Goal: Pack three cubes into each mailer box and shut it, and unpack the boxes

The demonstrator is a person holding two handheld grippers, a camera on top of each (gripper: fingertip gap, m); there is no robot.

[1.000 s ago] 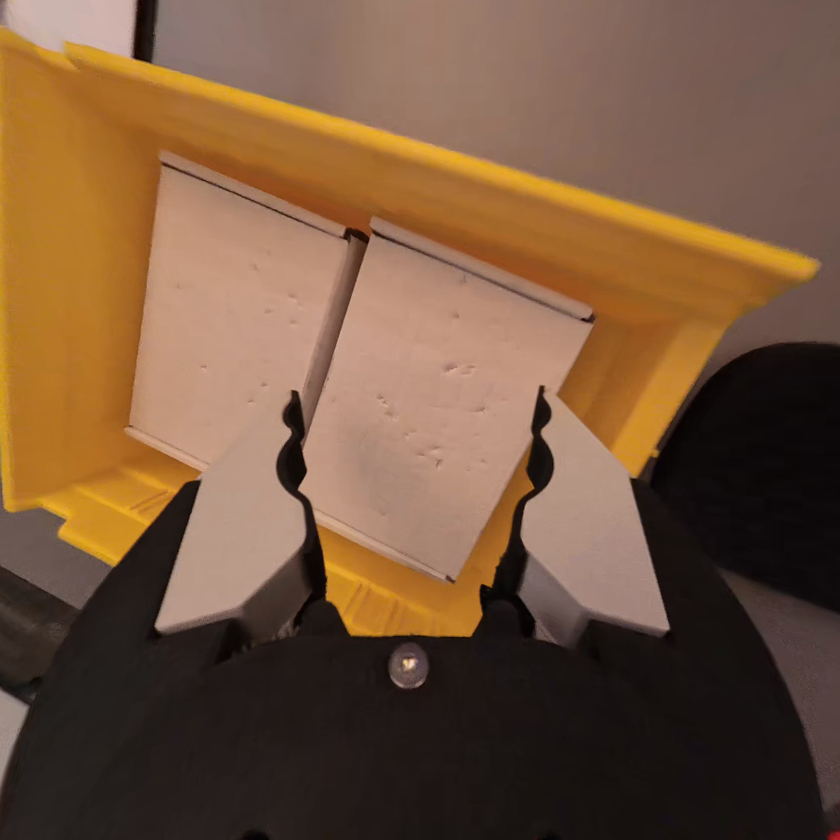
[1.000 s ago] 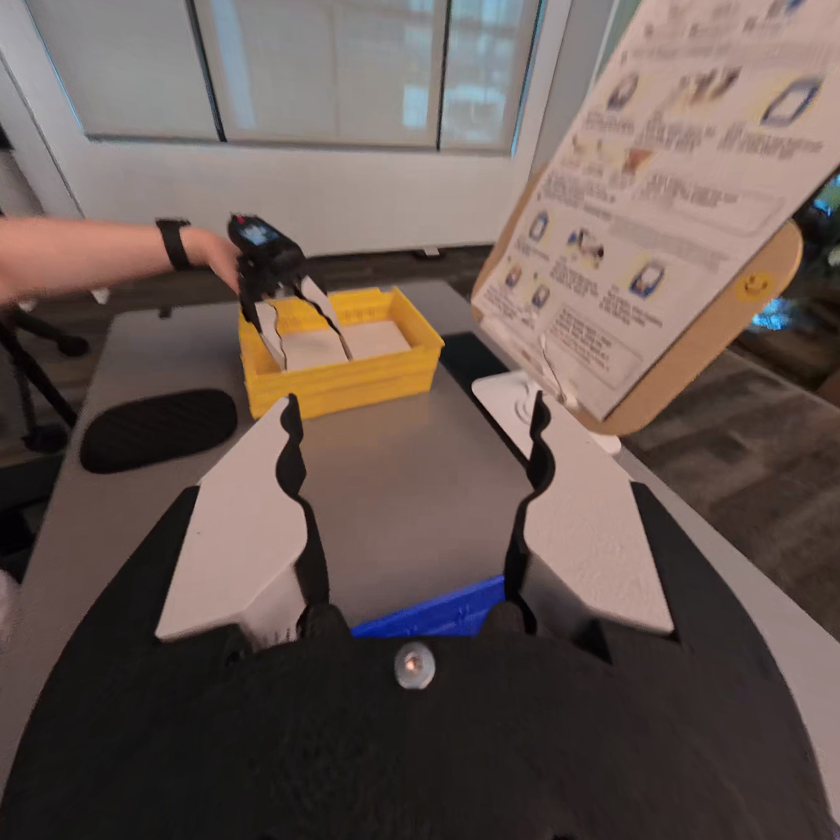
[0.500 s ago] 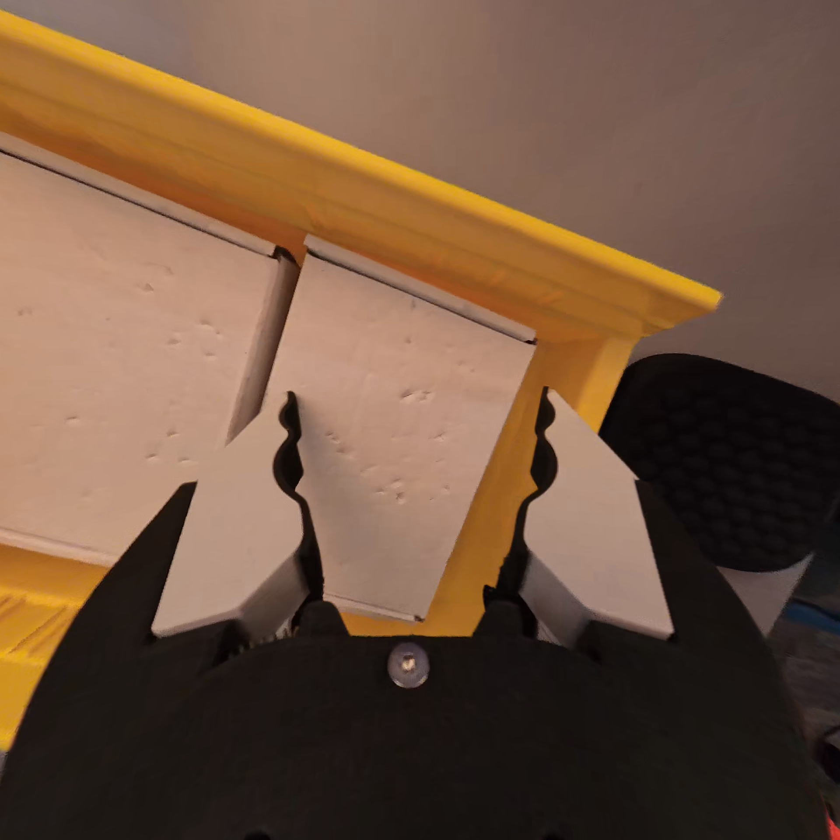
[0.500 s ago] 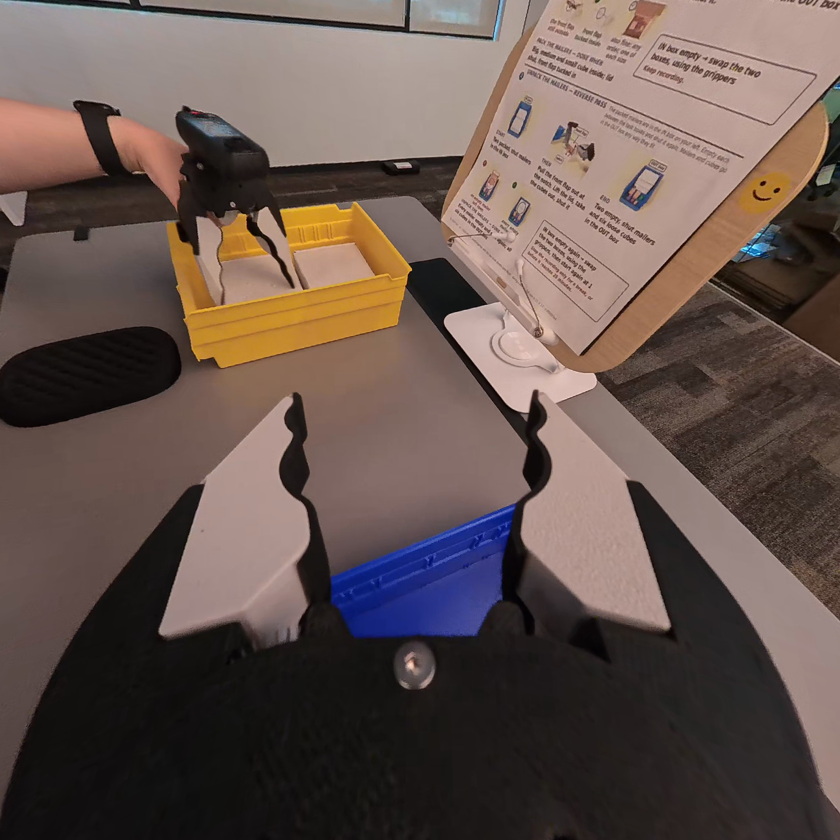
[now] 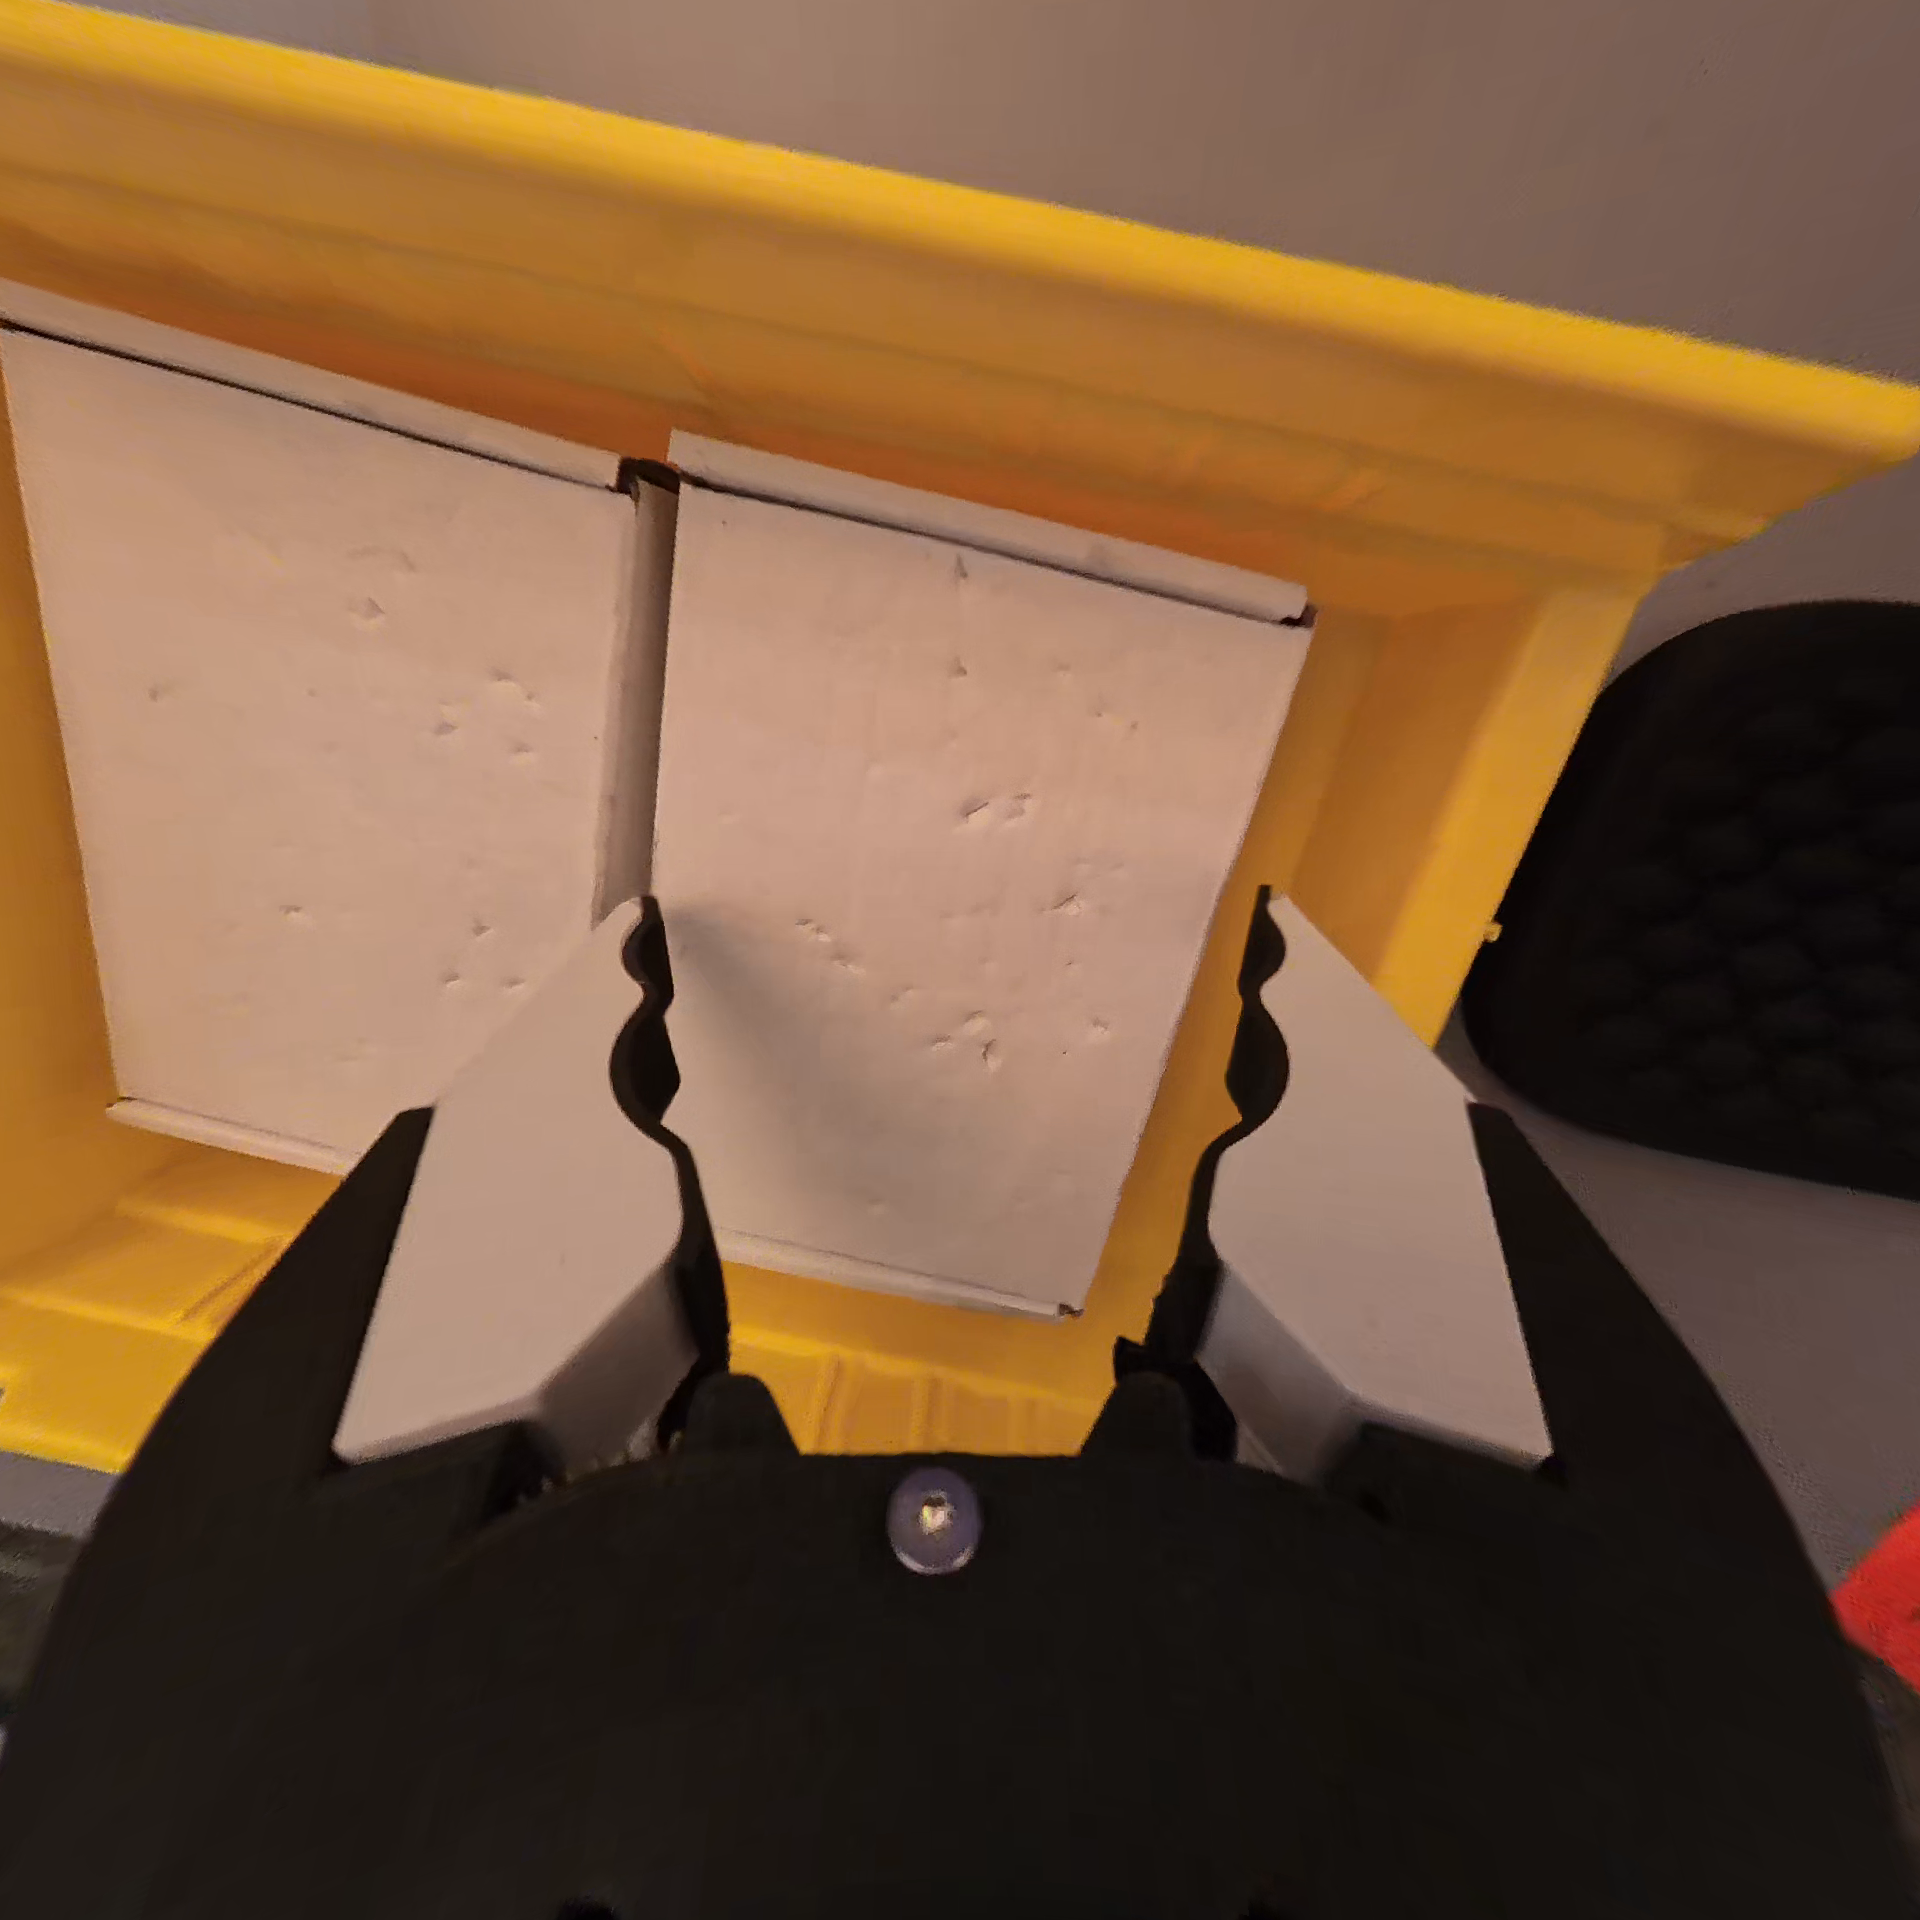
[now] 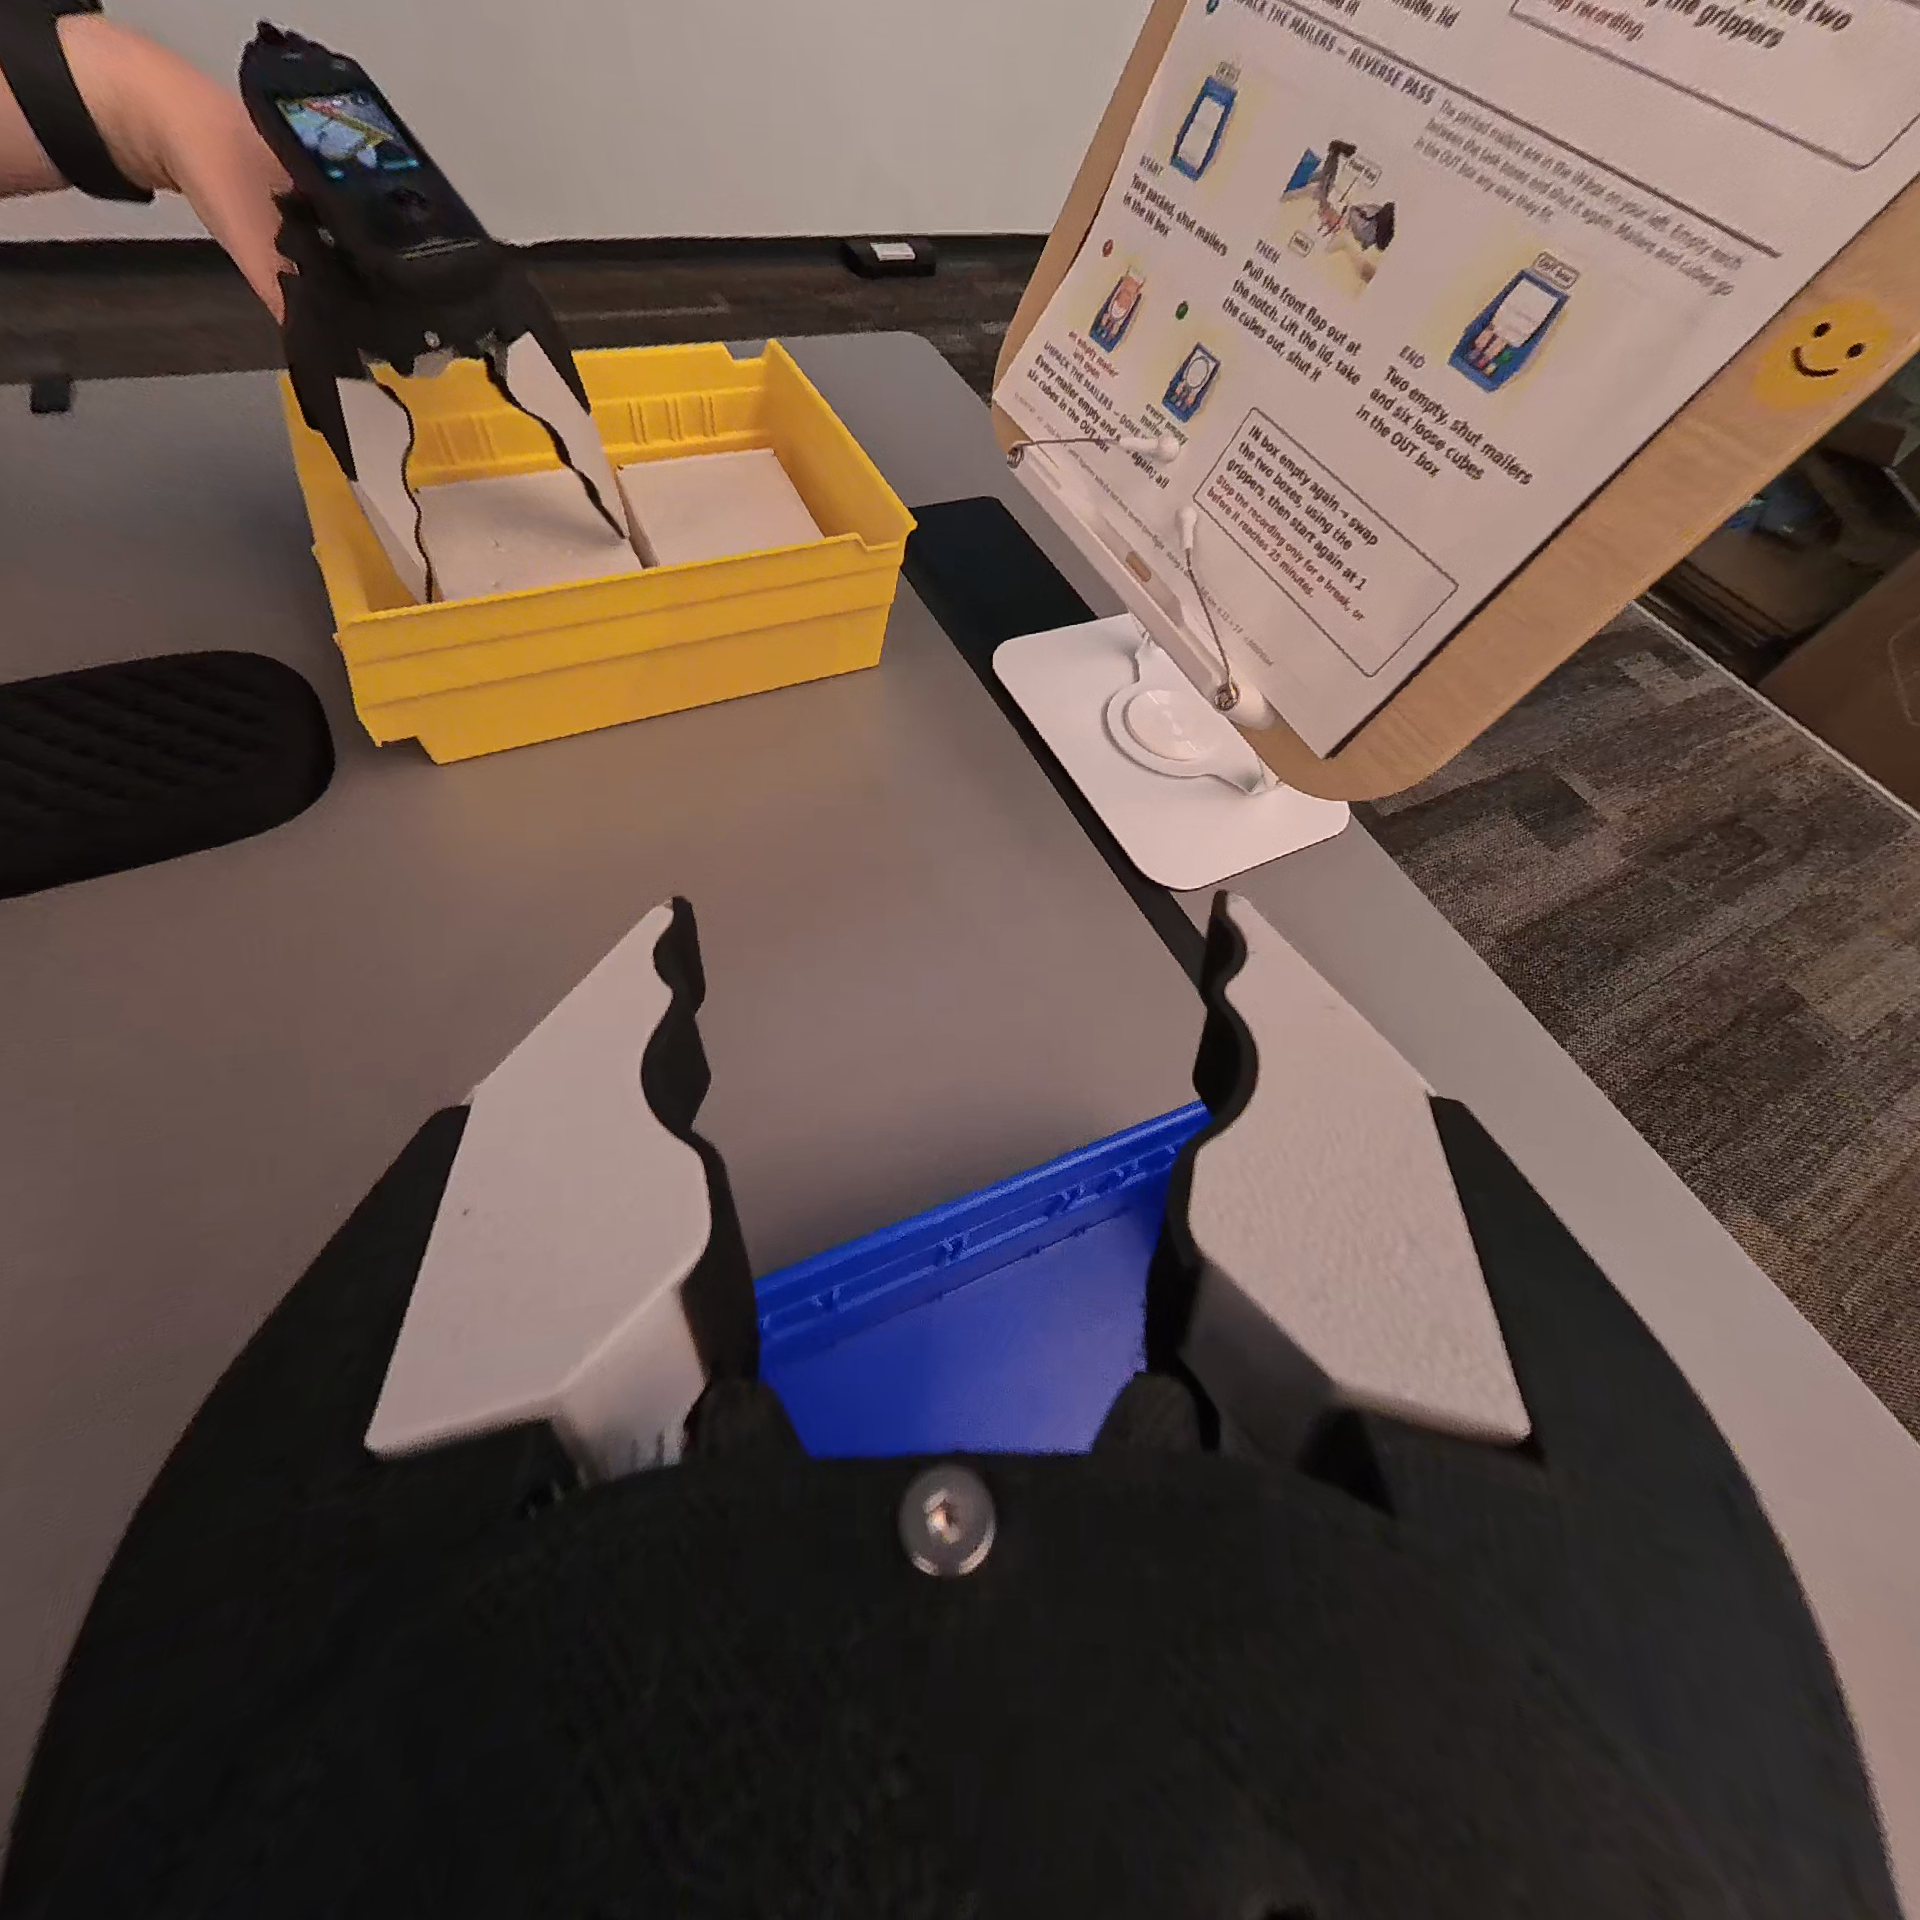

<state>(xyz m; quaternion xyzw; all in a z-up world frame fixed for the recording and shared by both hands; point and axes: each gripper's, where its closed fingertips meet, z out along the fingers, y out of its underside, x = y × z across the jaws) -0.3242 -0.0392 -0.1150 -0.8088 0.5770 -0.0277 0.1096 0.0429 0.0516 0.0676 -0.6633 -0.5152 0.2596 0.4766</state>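
Observation:
Two shut white mailer boxes lie side by side in a yellow bin (image 5: 935, 301). In the left wrist view one mailer (image 5: 956, 894) lies between my open fingers and the other mailer (image 5: 312, 748) is to its left. My left gripper (image 5: 951, 914) is open, its fingers straddling the first mailer. In the right wrist view the left gripper (image 6: 525, 561) reaches down into the yellow bin (image 6: 623, 644) around the near-left mailer (image 6: 509, 540); the other mailer (image 6: 717, 504) lies to its right. My right gripper (image 6: 945, 914) is open and empty above a blue bin (image 6: 966, 1320). No cubes show.
A black ribbed pad (image 6: 135, 758) lies left of the yellow bin; it also shows in the left wrist view (image 5: 1725, 894). An instruction board (image 6: 1455, 343) on a white stand (image 6: 1164, 748) is at the table's right edge. A person's hand (image 6: 197, 177) holds the left gripper. The grippers' ends are close to 45 centimeters from one another.
The left gripper has shifted and lowered over one mailer, its fingers now straddling it. The right gripper has tilted down and moved toward the yellow bin, showing more of the blue bin.

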